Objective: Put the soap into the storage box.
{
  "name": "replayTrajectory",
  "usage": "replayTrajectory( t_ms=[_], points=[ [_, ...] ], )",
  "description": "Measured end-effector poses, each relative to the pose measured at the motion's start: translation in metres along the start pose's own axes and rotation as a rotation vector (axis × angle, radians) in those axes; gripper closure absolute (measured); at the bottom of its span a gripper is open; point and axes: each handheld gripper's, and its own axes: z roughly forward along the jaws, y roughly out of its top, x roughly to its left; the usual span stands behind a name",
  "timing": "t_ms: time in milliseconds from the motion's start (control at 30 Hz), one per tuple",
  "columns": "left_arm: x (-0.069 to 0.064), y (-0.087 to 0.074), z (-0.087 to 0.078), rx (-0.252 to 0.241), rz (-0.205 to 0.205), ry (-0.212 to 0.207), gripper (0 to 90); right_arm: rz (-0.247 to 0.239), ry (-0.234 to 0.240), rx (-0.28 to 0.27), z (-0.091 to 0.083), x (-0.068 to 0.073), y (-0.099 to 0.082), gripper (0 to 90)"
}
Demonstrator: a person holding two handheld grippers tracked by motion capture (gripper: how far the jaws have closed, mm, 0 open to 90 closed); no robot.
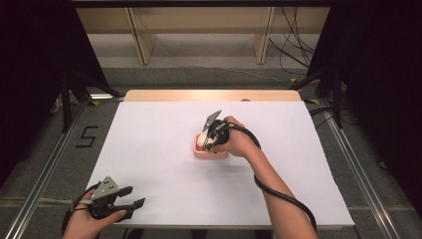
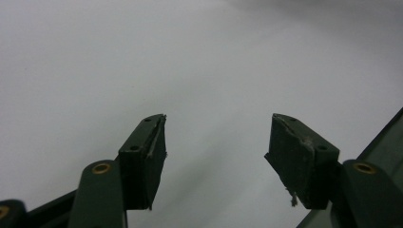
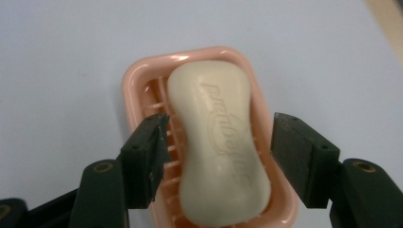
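A cream bar of soap [image 3: 218,142] lies in a pink slatted soap dish [image 3: 140,80] near the middle of the white table; the dish [image 1: 209,153] and soap [image 1: 201,139] are small in the high view. My right gripper [image 3: 219,142] is open, its jaws on either side of the soap and not touching it; in the high view it [image 1: 213,138] hangs over the dish. My left gripper [image 1: 133,198] rests open at the table's front left corner, and in its own view the gripper [image 2: 218,161] has nothing between its fingers.
A white sheet [image 1: 164,129] covers the table, with a wooden strip [image 1: 209,95] at the far edge. Metal rails [image 1: 45,174] run along both sides. Cables [image 1: 293,50] lie on the floor behind, beside wooden frame legs [image 1: 142,45].
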Motion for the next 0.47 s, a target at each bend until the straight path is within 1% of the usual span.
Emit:
replayTrajectory(
  t_ms=[33, 100, 133, 167, 200, 233, 267, 300, 333, 367, 400, 433, 467],
  points=[
    [0.000, 0.000, 0.000, 0.001, 0.000, 0.000, 37.1, 0.017, -0.021, -0.036, -0.006, 0.002, -0.004, 38.8],
    [0.000, 0.000, 0.000, 0.003, 0.000, -0.002, 37.1, 0.044, -0.034, -0.076, -0.017, 0.004, -0.009, 38.7],
    [0.000, 0.000, 0.001, 0.004, 0.001, -0.003, 37.1, 0.068, -0.043, -0.089, -0.023, 0.006, -0.013, 38.7],
    [-0.002, 0.000, 0.001, -0.002, -0.011, -0.006, 37.2, 0.102, -0.072, -0.116, -0.030, 0.010, -0.020, 39.0],
    [-0.002, 0.000, 0.001, 0.006, -0.011, -0.008, 37.2, 0.091, -0.082, -0.129, -0.034, 0.011, -0.025, 39.9],
    [-0.002, 0.000, 0.001, 0.008, -0.010, -0.009, 37.1, 0.123, -0.069, -0.145, -0.041, 0.017, -0.033, 40.4],
    [-0.002, 0.000, 0.001, 0.015, -0.006, -0.007, 37.1, 0.131, -0.072, -0.149, -0.045, 0.019, -0.039, 41.0],
    [-0.002, 0.000, 0.001, 0.017, -0.016, -0.012, 37.2, 0.137, -0.074, -0.153, -0.050, 0.022, -0.047, 41.9],
    [-0.002, 0.000, 0.001, 0.016, -0.002, -0.003, 37.2, 0.156, -0.065, -0.162, -0.055, 0.025, -0.055, 42.4],
    [-0.002, 0.000, 0.002, 0.004, 0.000, 0.008, 37.2, 0.184, -0.075, -0.163, -0.063, 0.031, -0.068, 43.6],
    [-0.002, -0.001, 0.003, -0.001, -0.010, 0.003, 37.1, 0.185, -0.081, -0.161, -0.067, 0.033, -0.074, 43.6],
    [-0.002, -0.001, 0.003, 0.005, -0.017, 0.011, 37.1, 0.196, -0.094, -0.160, -0.073, 0.036, -0.084, 44.2],
    [-0.002, 0.000, 0.002, 0.016, -0.010, 0.003, 37.2, 0.198, -0.106, -0.153, -0.078, 0.038, -0.091, 44.8]
  ],
)
